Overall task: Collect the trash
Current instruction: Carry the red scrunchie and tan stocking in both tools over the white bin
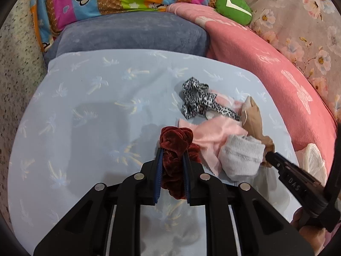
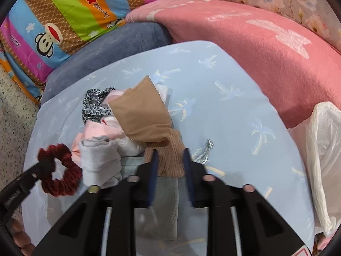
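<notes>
The dark red scrunchie is pinched between the pads of the left gripper, and part of it hangs below the fingers. Just to its right lie a white sock and a pink cloth. The right gripper is closed on the ribbed cuff of a tan stocking. A white plastic bag lies far to its right on the light blue sheet.

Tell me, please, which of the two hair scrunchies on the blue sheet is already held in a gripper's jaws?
The dark red velvet scrunchie, clamped in the left gripper. The black-and-white leopard-print scrunchie lies loose on the sheet, farther away.
</notes>
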### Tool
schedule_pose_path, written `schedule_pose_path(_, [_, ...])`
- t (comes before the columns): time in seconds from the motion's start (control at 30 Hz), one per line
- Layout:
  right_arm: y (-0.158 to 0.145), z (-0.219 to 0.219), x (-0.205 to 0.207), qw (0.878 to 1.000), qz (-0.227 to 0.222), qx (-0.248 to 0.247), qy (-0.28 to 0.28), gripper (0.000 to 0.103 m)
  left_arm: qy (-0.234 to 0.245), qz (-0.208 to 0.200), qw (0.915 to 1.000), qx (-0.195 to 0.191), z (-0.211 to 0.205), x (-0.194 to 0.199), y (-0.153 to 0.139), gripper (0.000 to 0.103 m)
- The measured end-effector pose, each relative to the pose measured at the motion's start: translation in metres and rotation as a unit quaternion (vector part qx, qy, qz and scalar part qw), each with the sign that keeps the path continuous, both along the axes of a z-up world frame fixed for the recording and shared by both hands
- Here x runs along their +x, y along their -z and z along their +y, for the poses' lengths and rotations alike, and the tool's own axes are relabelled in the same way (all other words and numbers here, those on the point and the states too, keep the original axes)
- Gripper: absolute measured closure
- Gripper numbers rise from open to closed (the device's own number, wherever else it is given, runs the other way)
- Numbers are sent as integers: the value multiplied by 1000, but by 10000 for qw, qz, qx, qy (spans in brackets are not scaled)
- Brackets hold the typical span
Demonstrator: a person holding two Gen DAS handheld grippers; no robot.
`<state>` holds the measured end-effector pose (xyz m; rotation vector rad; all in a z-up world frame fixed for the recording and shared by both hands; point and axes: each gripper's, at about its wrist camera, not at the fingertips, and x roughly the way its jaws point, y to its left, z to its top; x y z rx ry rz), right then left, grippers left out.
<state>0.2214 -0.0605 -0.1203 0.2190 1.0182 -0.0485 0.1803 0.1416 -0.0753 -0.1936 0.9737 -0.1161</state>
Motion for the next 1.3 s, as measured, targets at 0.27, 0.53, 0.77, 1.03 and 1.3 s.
schedule_pose_path(0.27, [-17,1,-23,9996,-213,156,-62,101,59,-172,9998,11,-7,3,-19,86])
schedule_pose_path(0.53, [-71,-15,-58,9968,-769,192,35,101,318,-427,9986,46,-34,-11,-46,86])
schedule_pose_path(0.77, [-106,-44,-90,9934,-1106,189,221,101,627,-611,9962,13,-68,-28,-66,86])
schedule_pose_path(1.03, [-131,-86,-129,9894,-1357,198,483,101,1085,-739,9913,99,-121,-48,-77,86])
schedule_pose_path(1.3, [-145,-133,-159,9846,-1525,159,843,101,1568,-744,9847,166,-174,-65,-80,86])
